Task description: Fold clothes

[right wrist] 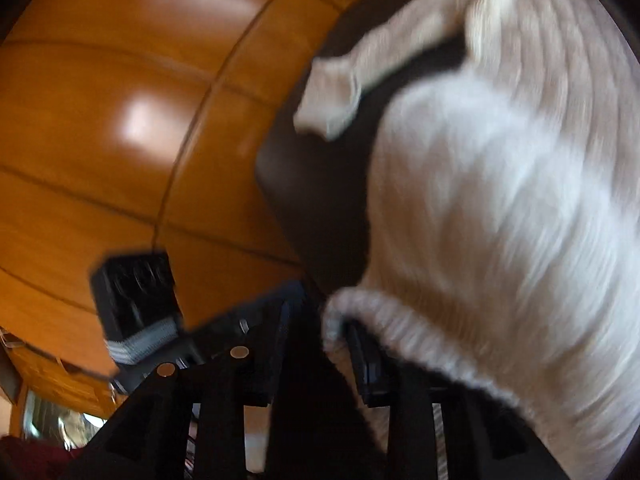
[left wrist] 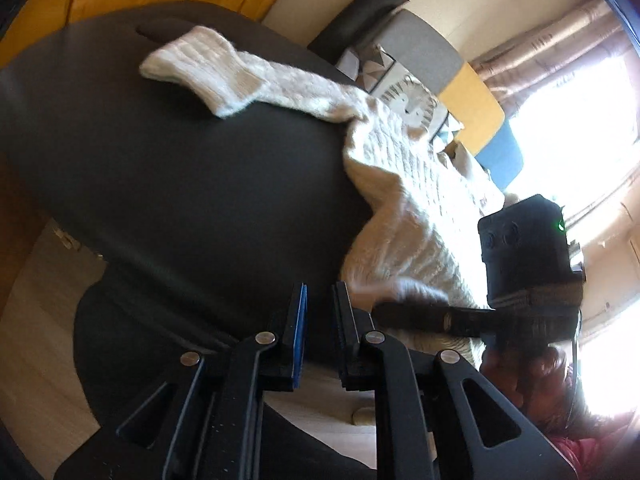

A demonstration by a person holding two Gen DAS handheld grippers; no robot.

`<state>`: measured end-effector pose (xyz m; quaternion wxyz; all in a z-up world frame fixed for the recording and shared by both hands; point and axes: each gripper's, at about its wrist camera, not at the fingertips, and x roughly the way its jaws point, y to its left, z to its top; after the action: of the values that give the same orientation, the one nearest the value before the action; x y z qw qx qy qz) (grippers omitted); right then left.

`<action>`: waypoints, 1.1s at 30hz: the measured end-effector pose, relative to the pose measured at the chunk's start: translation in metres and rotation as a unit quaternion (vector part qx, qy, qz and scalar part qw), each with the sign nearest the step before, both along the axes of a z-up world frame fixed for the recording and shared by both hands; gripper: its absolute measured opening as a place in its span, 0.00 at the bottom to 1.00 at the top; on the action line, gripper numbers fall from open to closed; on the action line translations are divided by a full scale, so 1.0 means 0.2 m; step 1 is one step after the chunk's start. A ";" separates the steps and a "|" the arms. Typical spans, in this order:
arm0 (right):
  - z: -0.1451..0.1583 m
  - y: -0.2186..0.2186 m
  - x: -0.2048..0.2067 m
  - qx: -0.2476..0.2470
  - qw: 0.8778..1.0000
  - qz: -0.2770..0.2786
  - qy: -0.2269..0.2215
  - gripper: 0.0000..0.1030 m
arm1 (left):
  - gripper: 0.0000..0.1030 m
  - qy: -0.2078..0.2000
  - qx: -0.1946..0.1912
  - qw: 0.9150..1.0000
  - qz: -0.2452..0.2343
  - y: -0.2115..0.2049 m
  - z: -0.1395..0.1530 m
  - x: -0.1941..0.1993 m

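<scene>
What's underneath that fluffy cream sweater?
The cream sweater lies on a dark padded table, one sleeve stretched flat across it. The right gripper lifts its hem. Whatever sits beneath the sweater's body is covered by the knit.

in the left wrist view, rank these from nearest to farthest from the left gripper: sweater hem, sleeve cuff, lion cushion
From the left gripper:
1. Sweater hem: just right of the fingertips, near the table's front edge.
2. Sleeve cuff: far across the dark table, upper left.
3. Lion cushion: beyond the table, on the sofa at upper right.
The cuff and cushion are less clear-cut than the hem; the cushion sits off the table behind.
</scene>
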<state>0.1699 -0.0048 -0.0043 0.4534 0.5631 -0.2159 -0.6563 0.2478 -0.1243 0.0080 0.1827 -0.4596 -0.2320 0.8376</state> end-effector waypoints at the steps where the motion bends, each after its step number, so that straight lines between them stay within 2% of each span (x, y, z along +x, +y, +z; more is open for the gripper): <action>1: 0.02 0.01 0.03 0.002 1.000 0.012 0.016 0.29 | 0.15 0.003 -0.002 1.000 -0.009 0.02 0.00 -0.01; 3: 0.09 0.04 0.09 0.010 0.998 0.033 0.058 0.30 | 0.20 0.005 -0.009 0.999 -0.035 0.10 0.00 -0.03; 5: 0.17 0.10 0.16 0.020 0.992 0.051 0.110 0.30 | 0.20 0.008 -0.016 0.998 -0.060 0.18 0.00 -0.04; 9: 0.28 0.29 0.33 0.055 0.979 0.032 0.195 0.30 | 0.20 0.029 -0.042 0.994 -0.098 0.30 0.03 -0.02; 11: 0.32 0.42 0.40 0.083 0.967 -0.015 0.241 0.30 | 0.20 0.044 -0.059 0.993 -0.095 0.30 0.05 0.01; 14: 0.37 0.64 0.47 0.125 0.941 -0.096 0.298 0.30 | 0.20 0.056 -0.060 0.994 -0.074 0.26 0.08 0.03; 17: 0.37 0.90 0.46 0.179 0.909 -0.205 0.315 0.32 | 0.21 0.065 -0.048 0.992 -0.092 0.29 0.10 0.05; 19: 0.31 1.04 0.39 0.240 0.893 -0.254 0.282 0.32 | 0.29 0.078 -0.062 0.987 -0.129 0.37 0.11 0.08; 20: 0.28 1.12 0.35 0.271 0.883 -0.277 0.265 0.32 | 0.37 0.084 -0.070 0.983 -0.148 0.40 0.12 0.09; 21: 0.25 1.17 0.30 0.287 0.880 -0.284 0.251 0.32 | 0.46 0.091 -0.077 0.979 -0.167 0.44 0.13 0.11; 22: 0.23 1.21 0.27 0.298 0.877 -0.287 0.243 0.33 | 0.49 0.093 -0.092 0.976 -0.172 0.46 0.12 0.11; 25: 0.19 1.28 0.21 0.313 0.873 -0.295 0.231 0.32 | 0.51 0.079 -0.129 0.975 -0.164 0.47 0.09 0.09; 29: 0.14 1.30 0.20 0.308 0.876 -0.300 0.218 0.33 | 0.51 0.035 -0.133 0.985 -0.105 0.39 0.03 -0.01; 32: 0.09 1.25 0.23 0.314 0.867 -0.297 0.246 0.33 | 0.51 0.010 -0.128 0.988 -0.088 0.36 -0.01 -0.05; 33: 0.10 1.23 0.25 0.320 0.863 -0.294 0.257 0.33 | 0.56 0.013 -0.122 0.989 -0.087 0.36 -0.02 -0.05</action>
<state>0.2196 0.2420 0.0149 0.0736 0.3991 -0.0251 -0.9136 0.2373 -0.0528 0.0047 0.2011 -0.4860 -0.0850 0.8462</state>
